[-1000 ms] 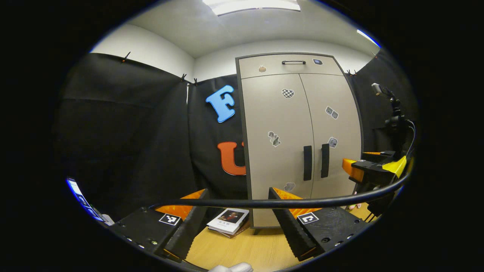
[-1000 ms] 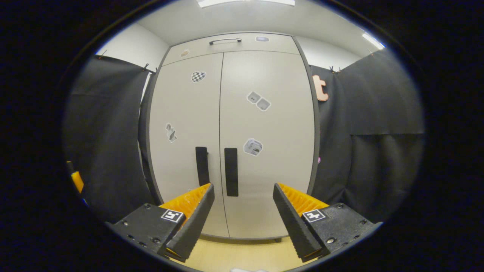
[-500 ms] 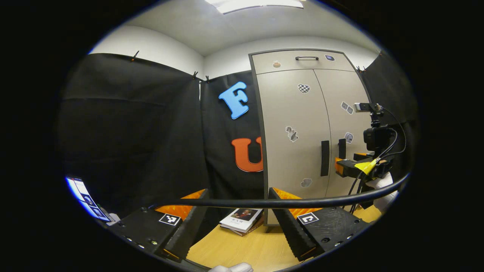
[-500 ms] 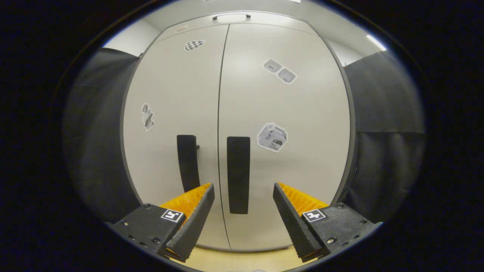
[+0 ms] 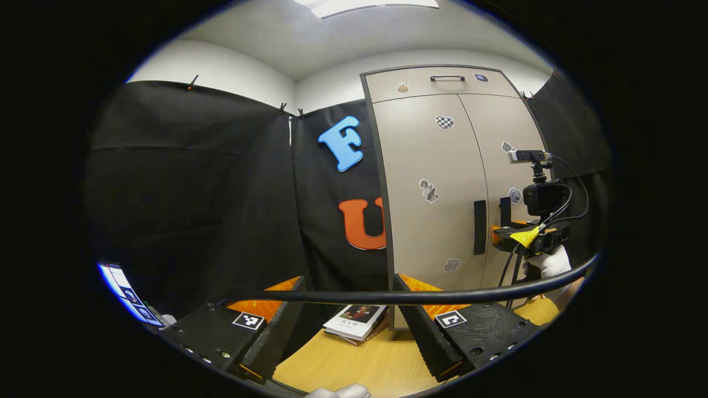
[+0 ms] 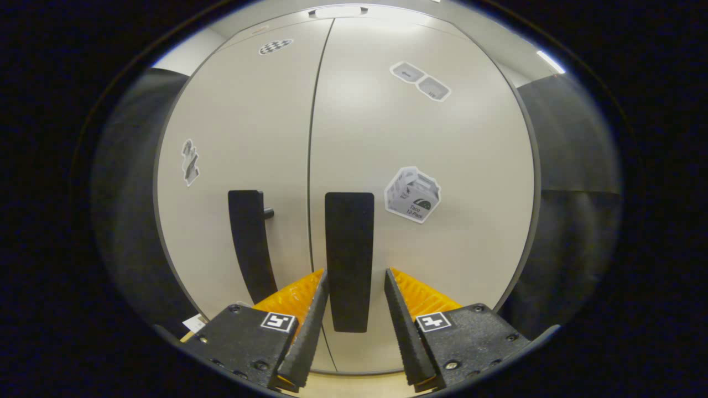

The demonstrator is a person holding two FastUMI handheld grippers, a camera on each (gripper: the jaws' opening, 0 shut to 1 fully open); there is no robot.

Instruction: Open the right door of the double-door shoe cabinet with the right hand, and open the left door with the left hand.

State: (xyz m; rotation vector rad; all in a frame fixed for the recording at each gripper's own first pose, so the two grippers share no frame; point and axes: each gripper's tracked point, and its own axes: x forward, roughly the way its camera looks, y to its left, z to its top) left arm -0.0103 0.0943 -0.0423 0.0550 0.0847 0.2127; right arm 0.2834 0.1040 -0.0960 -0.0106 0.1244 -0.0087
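Right gripper view puts the shoe cabinet (image 6: 442,221) across most of the frame, larger than half a second ago, with both doors shut and the seam between them running down just left of centre. The right door handle (image 6: 349,260), a dark vertical bar, now stands at centre between the two fingers of the right gripper (image 6: 354,320); those fingers have narrowed since the earlier frame and flank the handle's lower part, but a gap shows on each side, so they grip nothing. The left door handle (image 6: 250,243) sits to the left of centre, clear of the near finger. A box sticker (image 6: 413,194) lies just right of the right handle. Left gripper view shows the cabinet (image 5: 431,166) in the right half of the frame, little shifted from before, its left door handle (image 5: 480,227) right of centre. The right gripper (image 5: 500,237), held by a white-gloved hand (image 5: 548,263), reaches the right door at the far right edge, slightly further in than before. At the bottom, the left gripper (image 5: 348,326) hangs wide open and empty, as earlier, with a black cable (image 5: 387,297) crossing above its fingers and a book (image 5: 354,321) lying on the wooden floor (image 5: 354,365) between them.
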